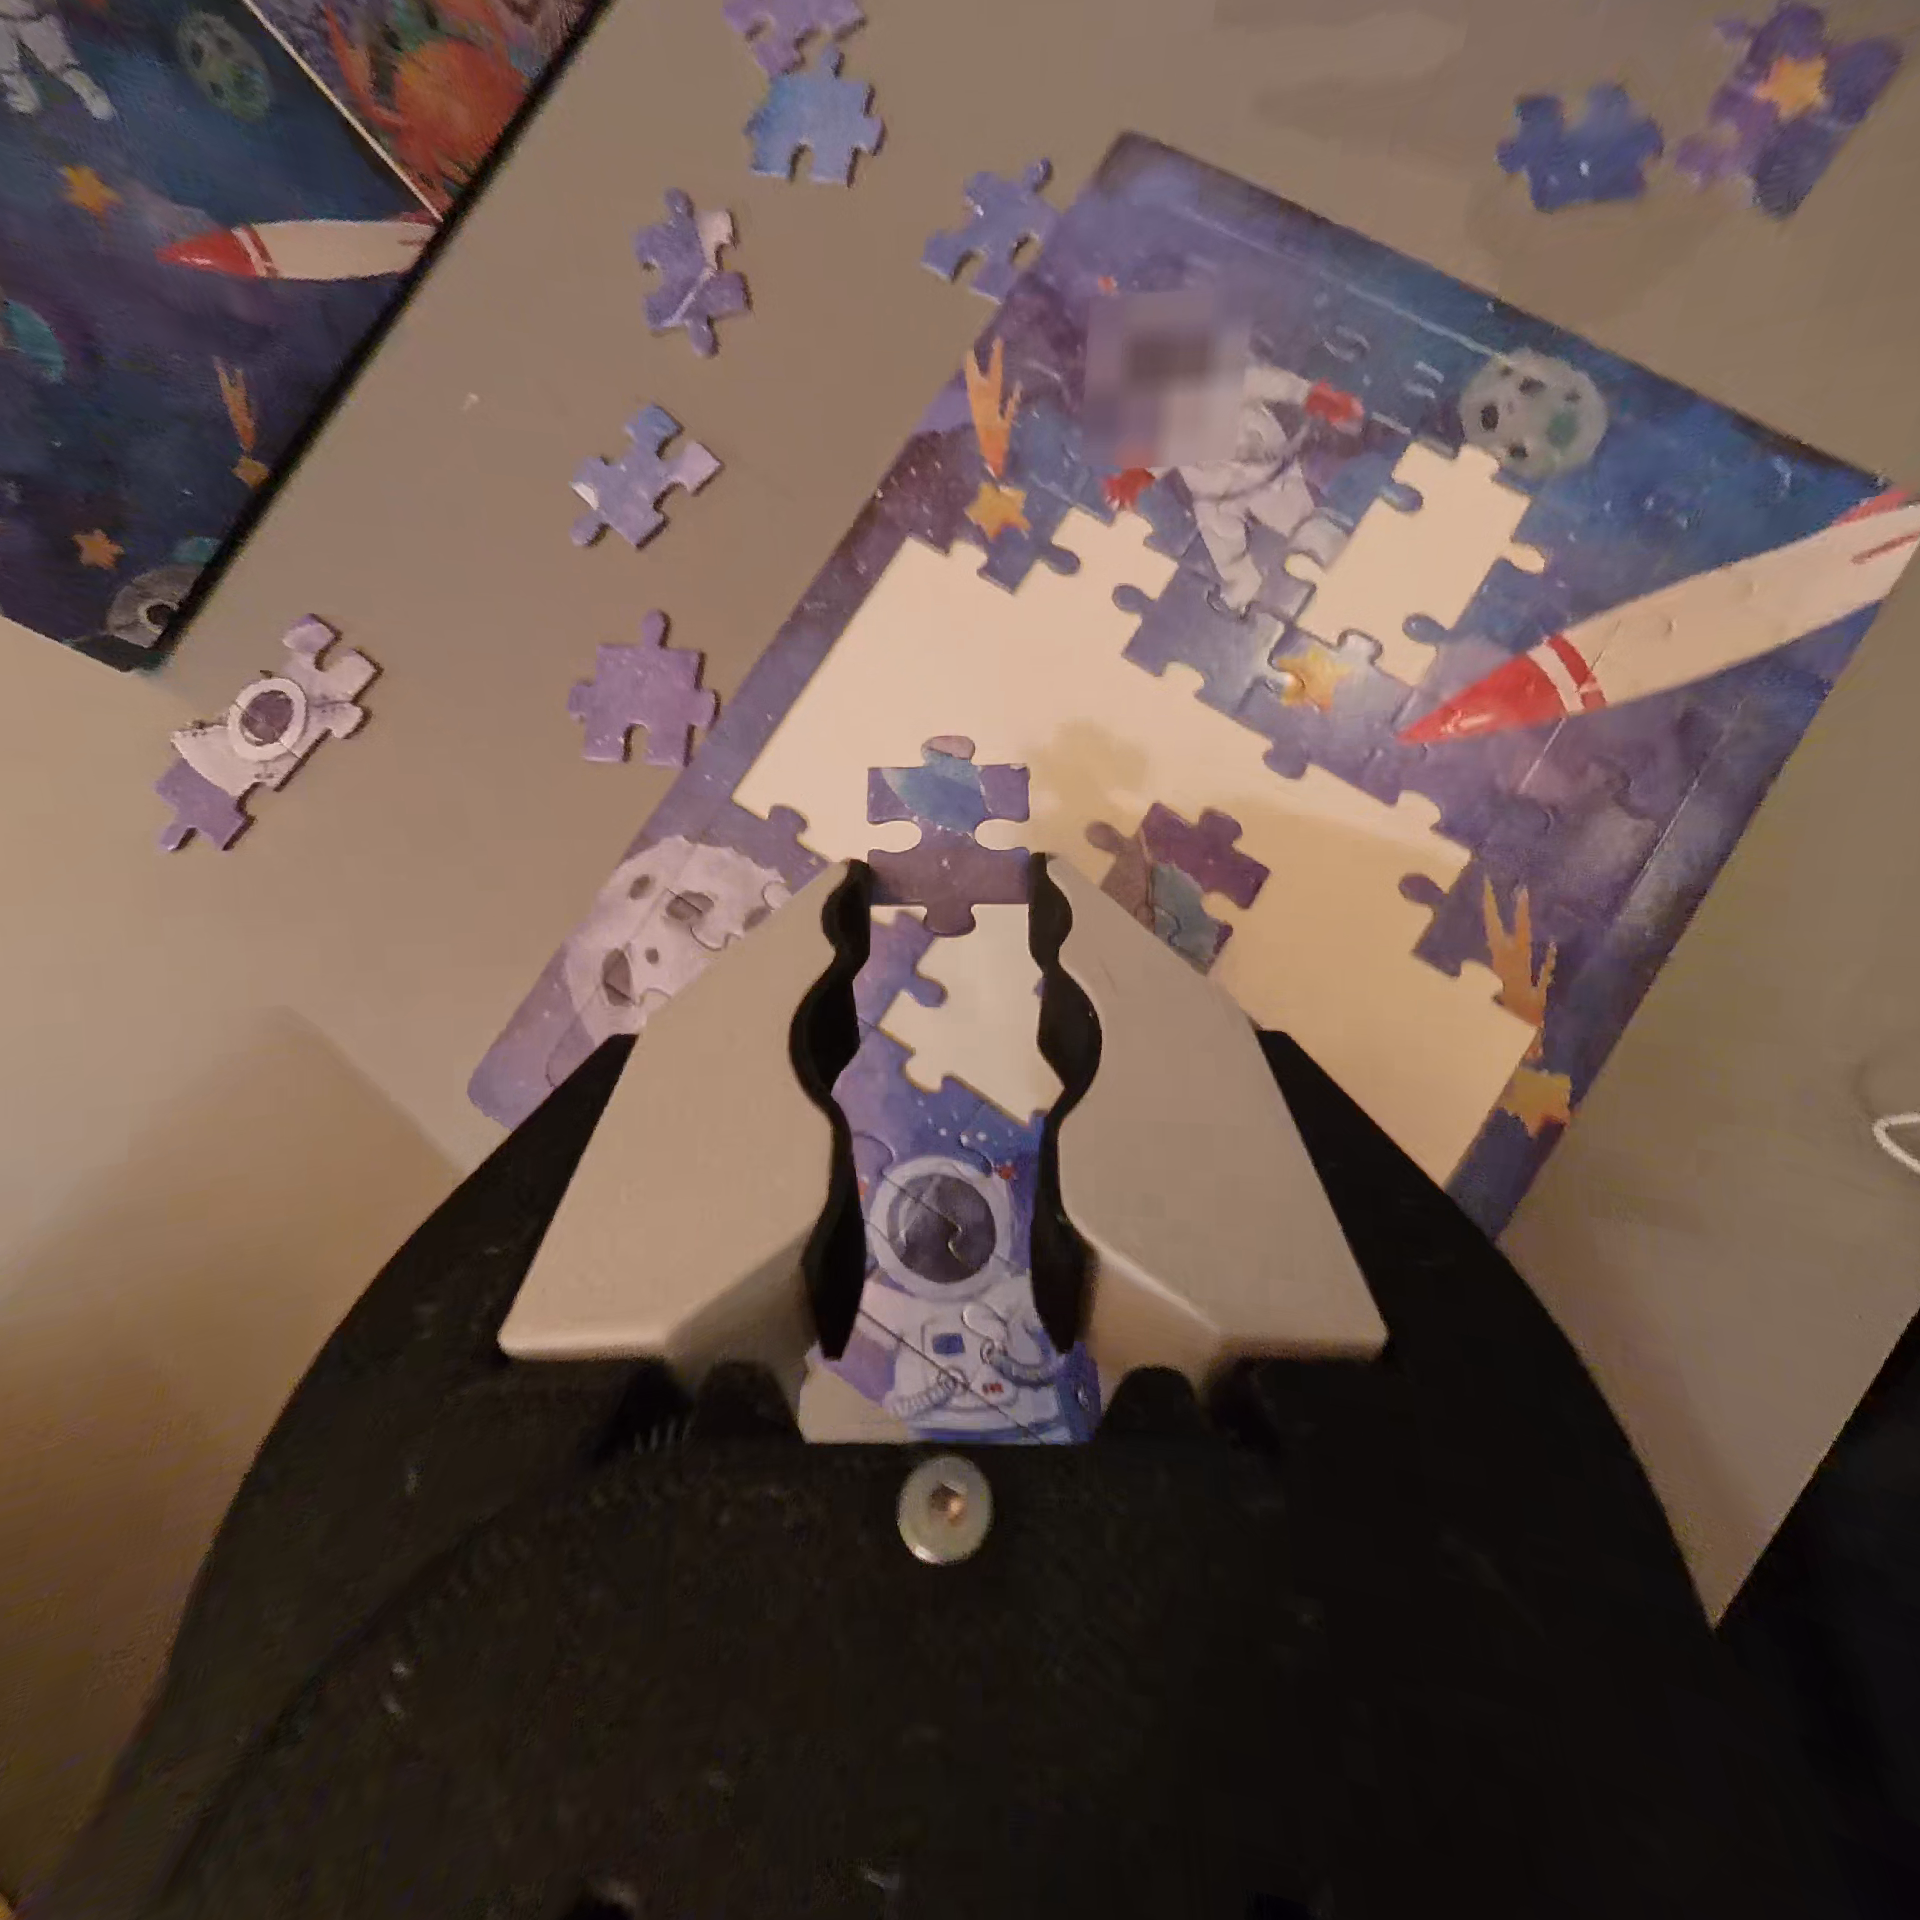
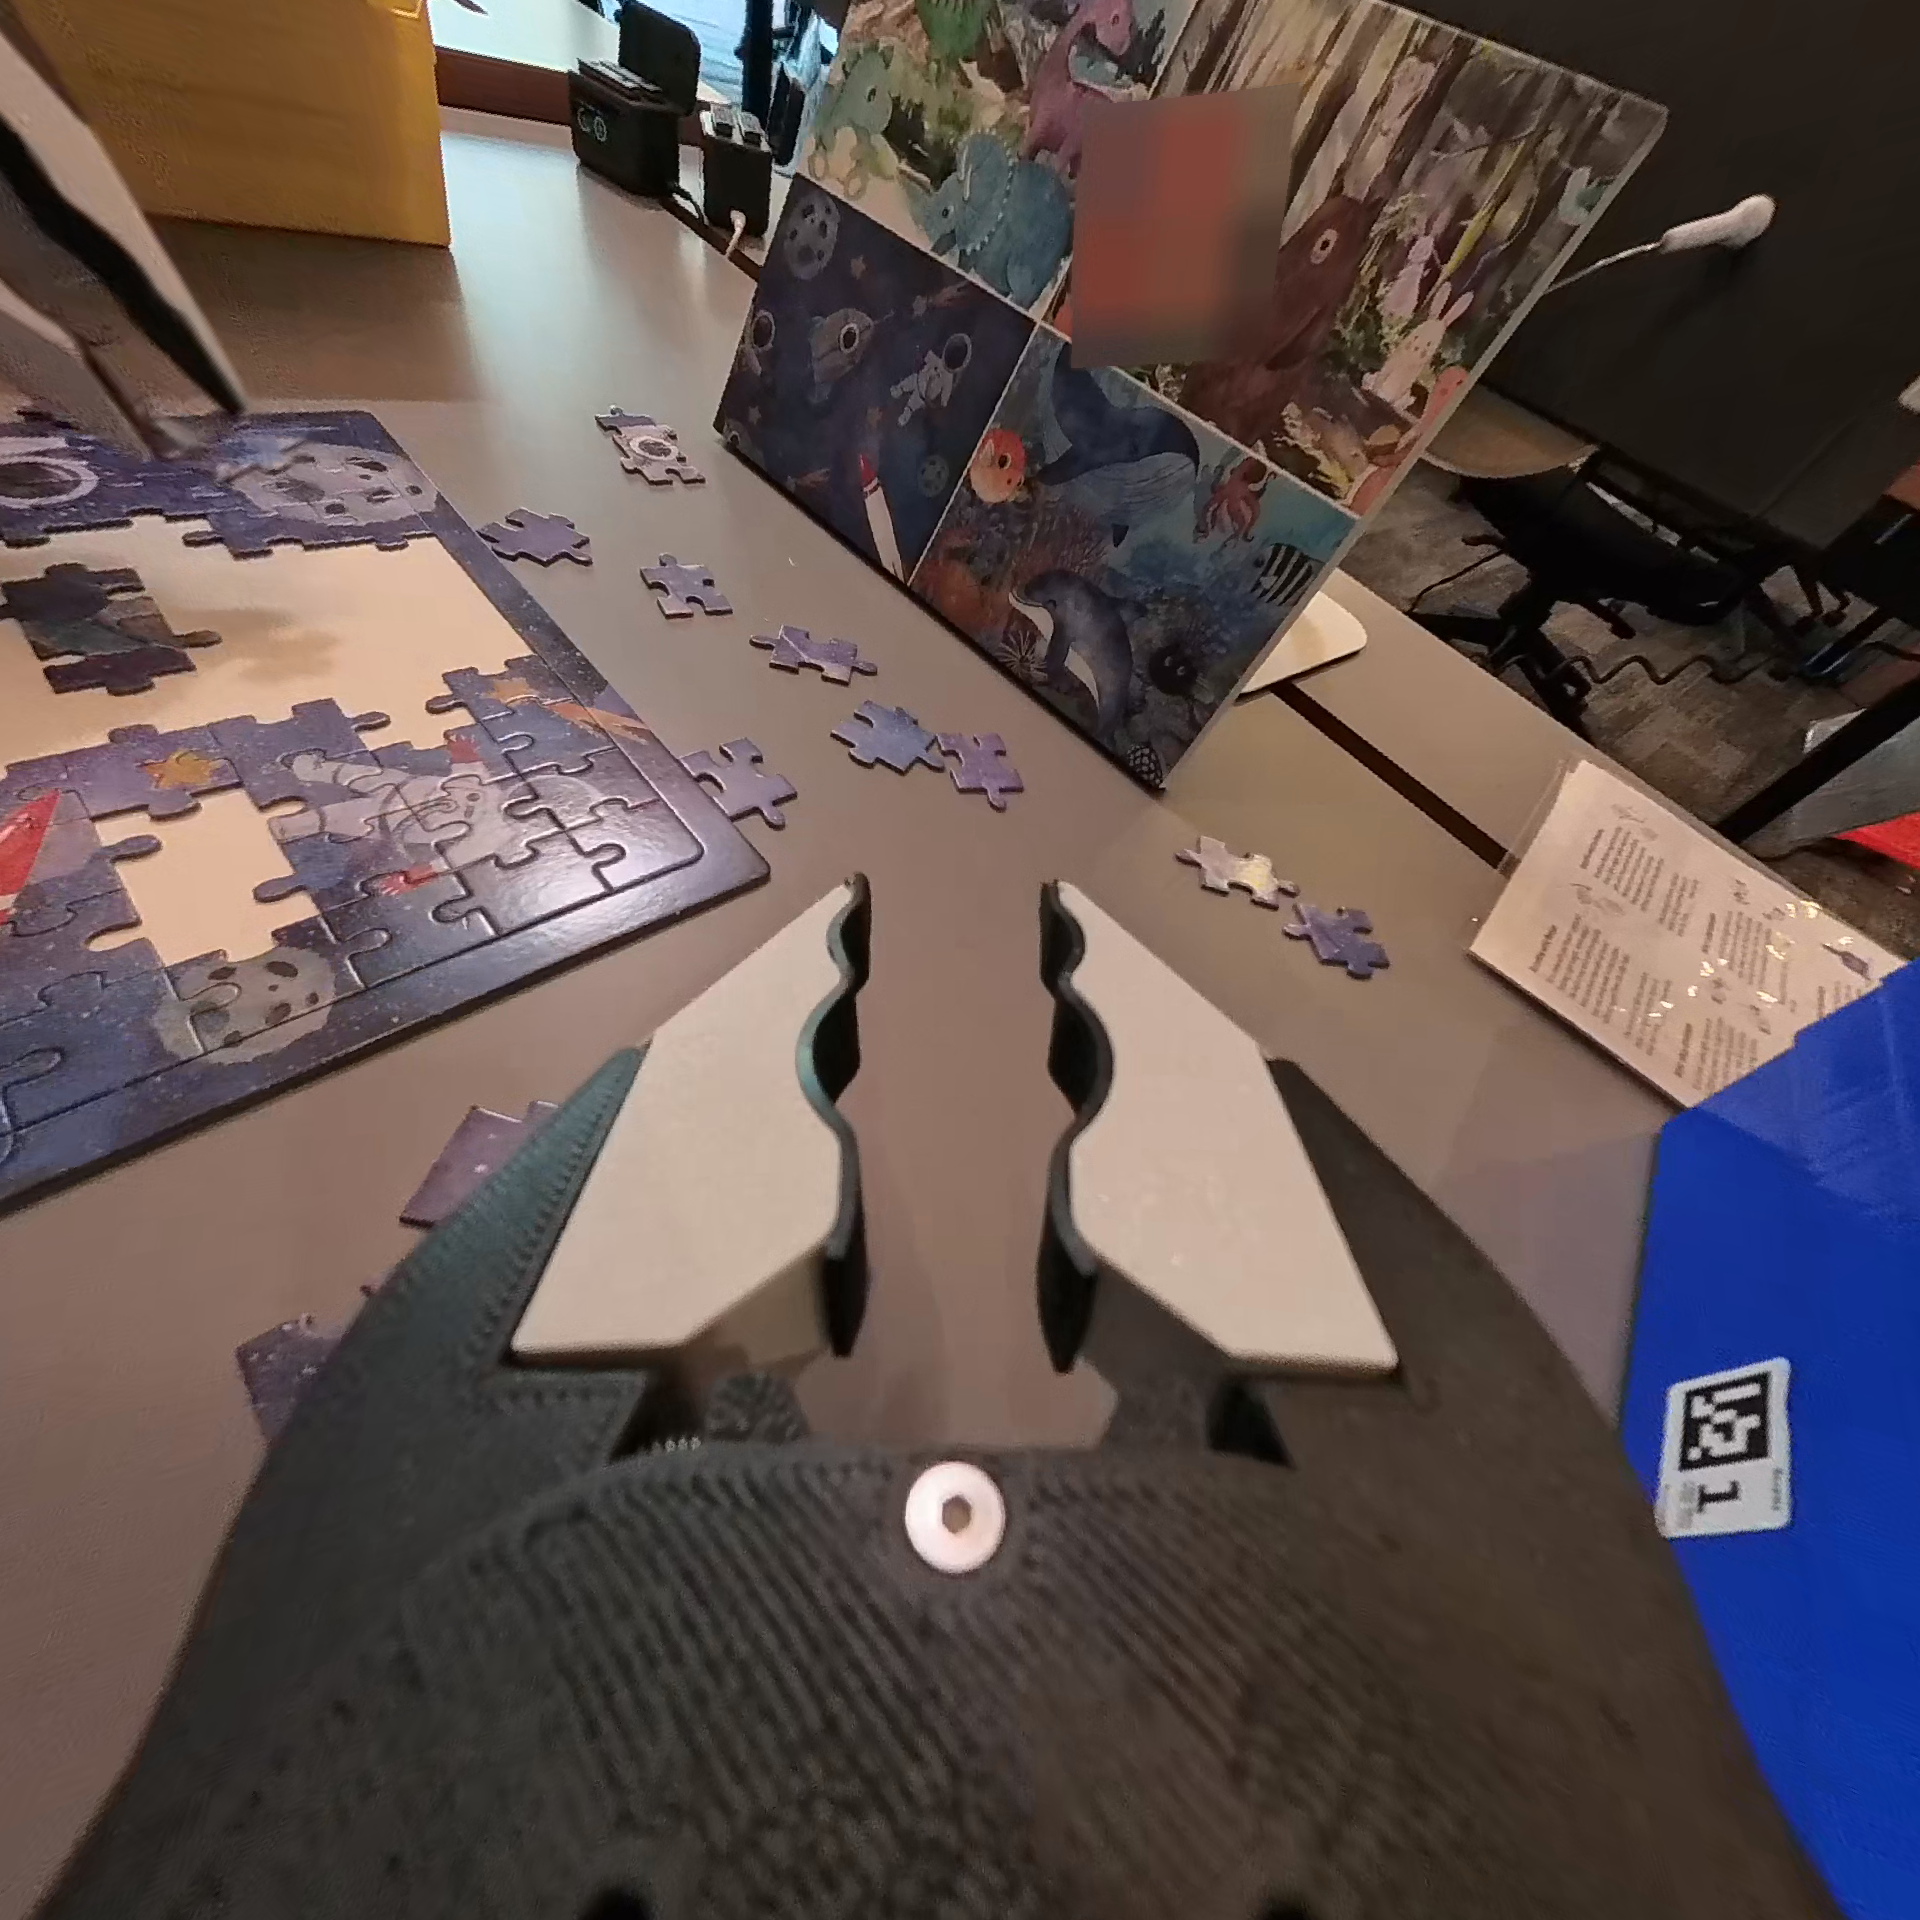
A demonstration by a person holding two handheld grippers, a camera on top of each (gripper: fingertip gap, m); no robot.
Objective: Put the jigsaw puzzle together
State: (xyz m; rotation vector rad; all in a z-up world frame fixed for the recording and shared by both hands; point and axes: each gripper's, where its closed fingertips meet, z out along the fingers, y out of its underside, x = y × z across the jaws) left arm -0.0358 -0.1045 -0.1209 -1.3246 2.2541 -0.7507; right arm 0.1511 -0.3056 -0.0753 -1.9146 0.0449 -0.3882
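While the left gripper [image 1: 948,878] pinches a purple-blue puzzle piece [image 1: 948,831] by its side edges, tab pointing fwd, it hangs over the cream gap of the puzzle board [image 1: 1714,831], a loose piece [image 1: 1195,883] just right. Right gripper [image 2: 954,894] sits narrowly parted w/ nothing between, over bare table [image 2: 935,810]; nearest pieces [image 2: 1288,904] lie fwd-right, board edge left.

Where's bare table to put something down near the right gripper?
Bare grey table lies straight ahead of the open right gripper, between the puzzle board corner and two loose pieces. Crowded farther on: scattered pieces along the picture stand.
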